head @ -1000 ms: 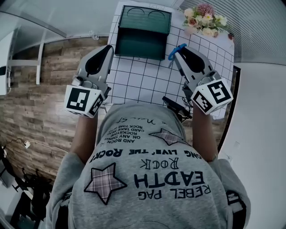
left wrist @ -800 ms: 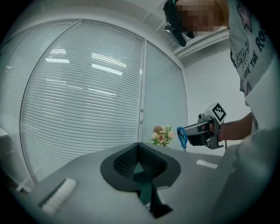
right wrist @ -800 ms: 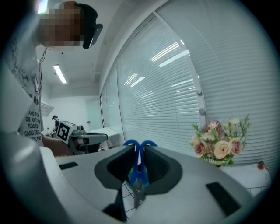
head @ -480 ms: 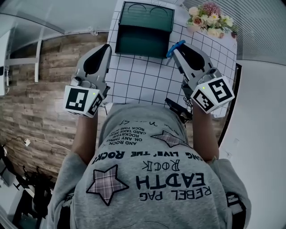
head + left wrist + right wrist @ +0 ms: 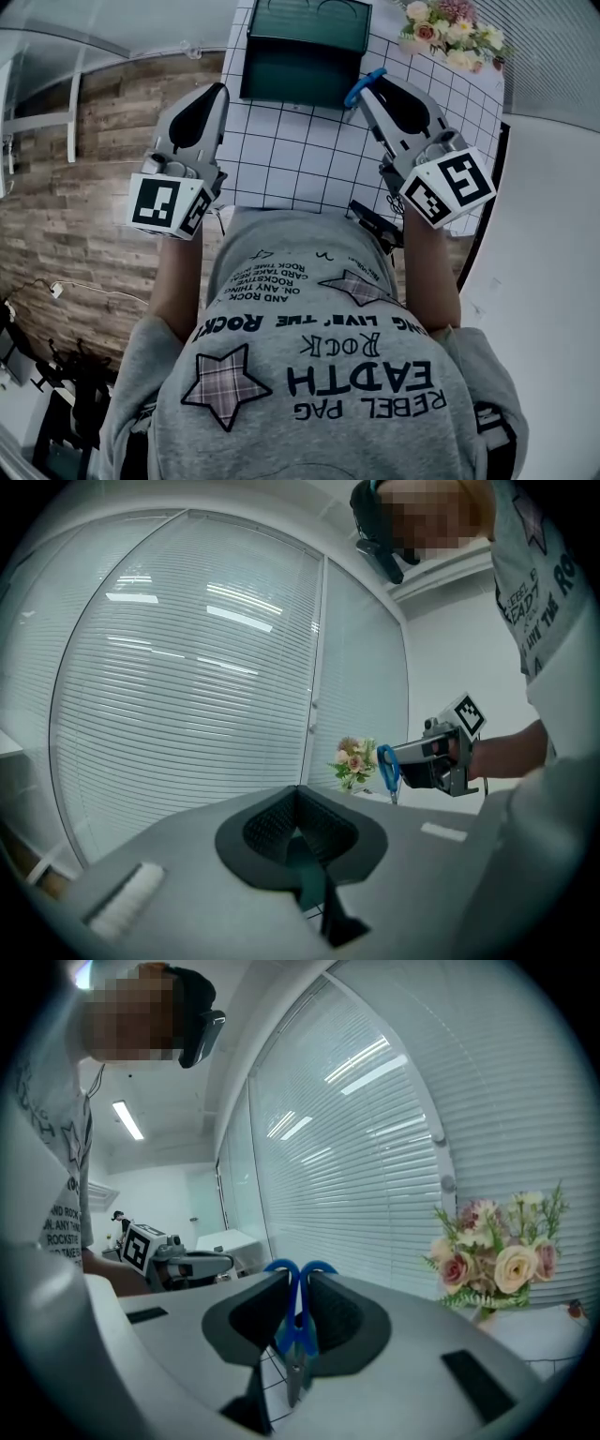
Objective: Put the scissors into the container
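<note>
The right tool (image 5: 366, 92) grips the blue-handled scissors (image 5: 357, 89) just beside the green container's (image 5: 300, 70) right front corner. The left tool (image 5: 218, 92) hovers off the container's left side, jaws together, empty.

Blue scissors (image 5: 294, 1326), green container (image 5: 302, 70) (gridded table (image 5: 300, 159))

In the head view we see only the blue handle of the scissors (image 5: 359, 87); the right gripper (image 5: 370, 94) covers the rest. The top edge cuts off the container (image 5: 302, 56) and the flowers (image 5: 450, 28). The shirt (image 5: 309, 356) hides the near edge of the table (image 5: 291, 159). We cannot identify a dark thing (image 5: 375, 223) there.
</note>
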`<state>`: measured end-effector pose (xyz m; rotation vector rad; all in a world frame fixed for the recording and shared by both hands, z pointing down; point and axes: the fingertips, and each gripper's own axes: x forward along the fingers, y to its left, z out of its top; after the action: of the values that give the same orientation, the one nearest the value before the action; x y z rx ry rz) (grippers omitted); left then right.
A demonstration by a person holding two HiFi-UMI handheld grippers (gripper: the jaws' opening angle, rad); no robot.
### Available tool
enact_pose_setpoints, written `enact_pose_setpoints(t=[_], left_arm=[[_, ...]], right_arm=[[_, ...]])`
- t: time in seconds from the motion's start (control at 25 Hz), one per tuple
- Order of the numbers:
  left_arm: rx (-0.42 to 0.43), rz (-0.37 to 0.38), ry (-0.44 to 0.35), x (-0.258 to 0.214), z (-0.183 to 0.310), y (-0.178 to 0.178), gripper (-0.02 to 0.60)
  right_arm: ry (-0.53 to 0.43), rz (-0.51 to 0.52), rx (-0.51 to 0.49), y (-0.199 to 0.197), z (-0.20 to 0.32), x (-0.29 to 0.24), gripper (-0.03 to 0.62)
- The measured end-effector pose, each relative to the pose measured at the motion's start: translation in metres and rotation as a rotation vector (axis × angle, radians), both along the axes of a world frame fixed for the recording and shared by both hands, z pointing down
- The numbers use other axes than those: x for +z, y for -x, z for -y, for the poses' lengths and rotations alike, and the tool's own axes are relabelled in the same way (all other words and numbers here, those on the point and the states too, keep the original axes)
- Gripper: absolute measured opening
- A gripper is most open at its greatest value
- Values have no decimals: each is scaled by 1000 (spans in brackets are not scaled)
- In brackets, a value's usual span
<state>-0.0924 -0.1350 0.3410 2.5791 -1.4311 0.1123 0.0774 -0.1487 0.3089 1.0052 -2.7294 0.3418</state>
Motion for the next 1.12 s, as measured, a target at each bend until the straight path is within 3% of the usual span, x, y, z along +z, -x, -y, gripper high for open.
enact_pose_setpoints(t=[1.12], left_arm=[[27, -17, 86, 37, 7, 3, 9]], right_arm=[[61, -13, -13, 23, 28, 36, 78]])
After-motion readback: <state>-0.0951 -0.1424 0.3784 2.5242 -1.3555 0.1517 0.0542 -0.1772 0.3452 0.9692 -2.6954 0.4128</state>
